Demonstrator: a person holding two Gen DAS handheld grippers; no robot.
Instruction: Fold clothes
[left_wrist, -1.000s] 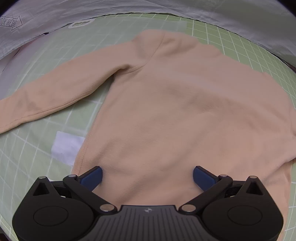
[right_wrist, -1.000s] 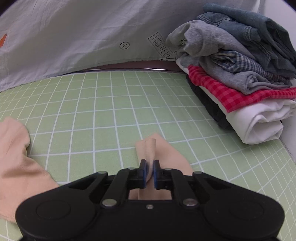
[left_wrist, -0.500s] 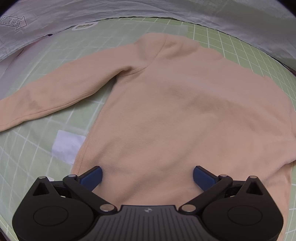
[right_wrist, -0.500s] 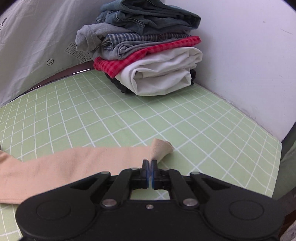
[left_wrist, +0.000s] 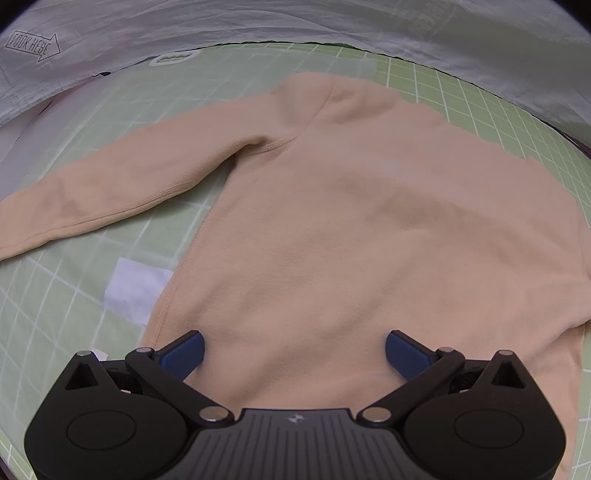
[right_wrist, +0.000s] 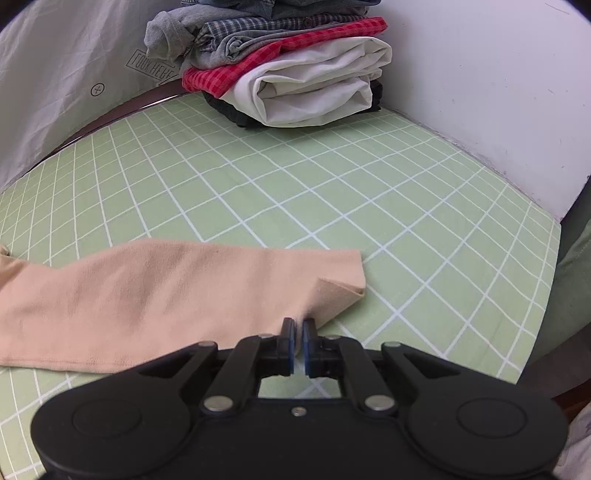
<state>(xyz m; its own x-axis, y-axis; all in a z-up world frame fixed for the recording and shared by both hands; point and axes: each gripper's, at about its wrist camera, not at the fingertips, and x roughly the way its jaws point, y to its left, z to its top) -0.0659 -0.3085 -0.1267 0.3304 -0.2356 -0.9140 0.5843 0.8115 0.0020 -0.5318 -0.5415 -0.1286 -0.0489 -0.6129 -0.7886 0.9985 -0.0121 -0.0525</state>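
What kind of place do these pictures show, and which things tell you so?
Probably a staged clothes-folding station rather than a lived-in room. A green cloth with a white grid covers the surface, a peach long-sleeved top lies spread on it, and a stack of folded clothes sits in the corner by a white wall.

A green checked sheet (right_wrist: 332, 192) carries a peach sweater (left_wrist: 369, 229) and folded clothes pile (right_wrist: 295, 74).

A green grid-patterned table (right_wrist: 332, 192) meets a white wall (right_wrist: 480, 74) at 2 o'clock; grey sheet (right_wrist: 55, 92) at 10.
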